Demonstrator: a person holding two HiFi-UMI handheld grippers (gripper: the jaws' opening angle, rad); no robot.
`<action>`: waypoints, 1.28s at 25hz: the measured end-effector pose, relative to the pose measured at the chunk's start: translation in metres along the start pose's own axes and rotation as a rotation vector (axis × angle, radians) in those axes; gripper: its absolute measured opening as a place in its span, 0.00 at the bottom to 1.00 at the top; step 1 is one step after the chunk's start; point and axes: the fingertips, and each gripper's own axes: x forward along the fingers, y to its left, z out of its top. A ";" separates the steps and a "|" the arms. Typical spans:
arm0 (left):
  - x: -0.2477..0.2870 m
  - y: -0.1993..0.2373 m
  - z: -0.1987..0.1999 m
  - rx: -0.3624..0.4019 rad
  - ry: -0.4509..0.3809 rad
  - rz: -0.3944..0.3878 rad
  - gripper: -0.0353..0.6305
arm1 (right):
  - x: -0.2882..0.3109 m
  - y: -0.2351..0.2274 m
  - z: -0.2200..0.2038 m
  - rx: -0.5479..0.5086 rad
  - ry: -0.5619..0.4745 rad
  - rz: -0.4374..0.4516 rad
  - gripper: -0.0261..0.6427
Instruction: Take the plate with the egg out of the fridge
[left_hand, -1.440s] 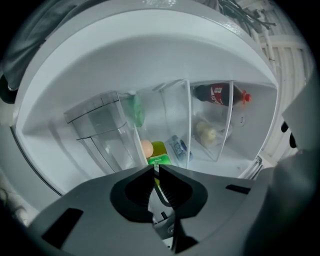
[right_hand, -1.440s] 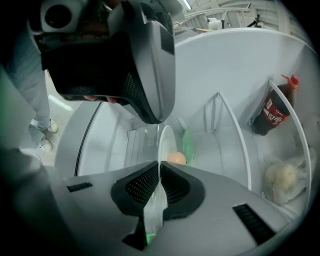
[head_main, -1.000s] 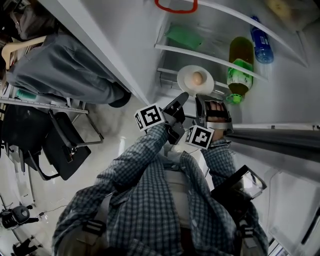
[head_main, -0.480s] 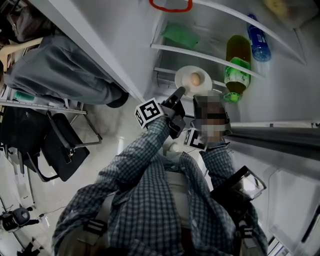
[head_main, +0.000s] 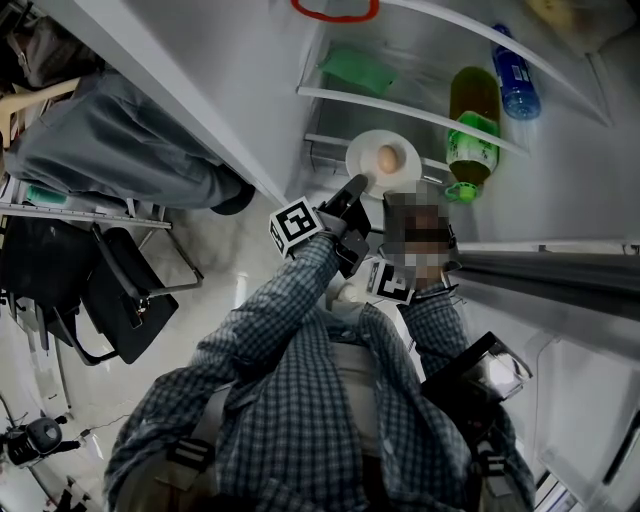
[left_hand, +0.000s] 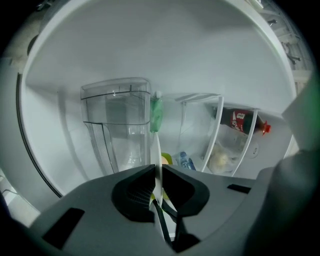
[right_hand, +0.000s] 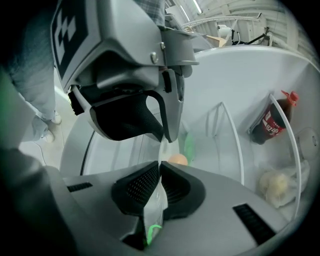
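A white plate with a brown egg sits at the front of a lower fridge shelf. My left gripper is shut on the plate's near left rim, which shows as a thin white edge between its jaws. My right gripper, partly under a mosaic patch, is shut on the near right rim. In the right gripper view the egg shows just past my jaws, with the left gripper above. Whether the plate is off the shelf I cannot tell.
A green bottle and a blue bottle stand in the racks right of the plate, and a green packet lies on the shelf above. The open door's edge runs at right. Inside are a clear drawer and a sauce bottle.
Both grippers have moved in toward the plate and drawn closer together at its near rim. The plate with the egg has shifted slightly left in the head view.
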 end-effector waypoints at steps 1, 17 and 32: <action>0.000 0.001 -0.001 0.001 0.001 0.007 0.12 | 0.000 0.001 0.000 0.004 -0.002 0.004 0.07; -0.010 -0.014 -0.003 0.051 0.041 0.006 0.11 | -0.031 -0.001 0.005 0.122 -0.022 0.001 0.07; -0.038 -0.047 -0.018 0.027 0.081 -0.107 0.11 | -0.060 0.003 -0.027 1.611 -0.150 0.238 0.07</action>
